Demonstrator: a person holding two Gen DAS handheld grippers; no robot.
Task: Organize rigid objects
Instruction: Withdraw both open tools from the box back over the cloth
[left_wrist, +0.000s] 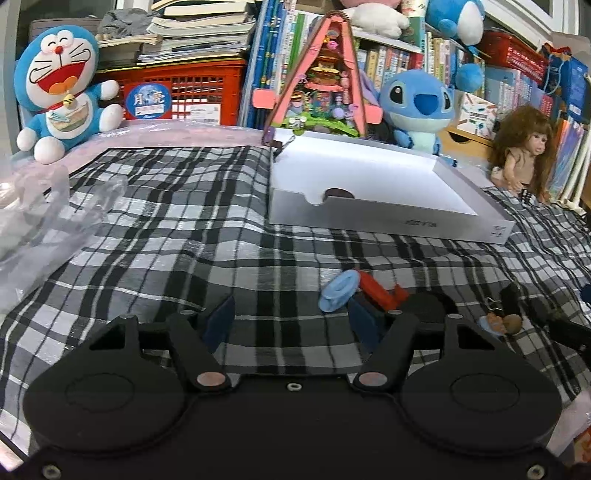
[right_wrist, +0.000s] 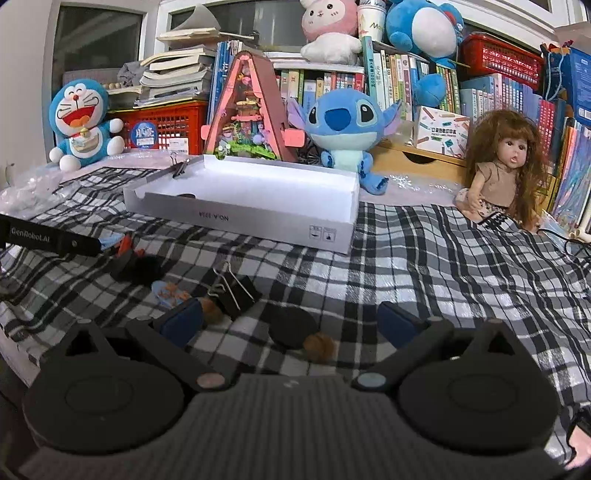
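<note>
A white shallow box lies open on the plaid cloth, with a dark round thing inside and a binder clip on its far rim. My left gripper is open and empty, low over the cloth; a light blue piece and a red piece lie just ahead of its right finger. My right gripper is open and empty over a black disc and a walnut. A black binder clip and a blue-orange figure lie to its left.
Plush toys, a pink model house, a doll, a red crate and shelves of books stand behind the cloth. Crumpled clear plastic lies at the left. The left gripper's body crosses the right wrist view at left.
</note>
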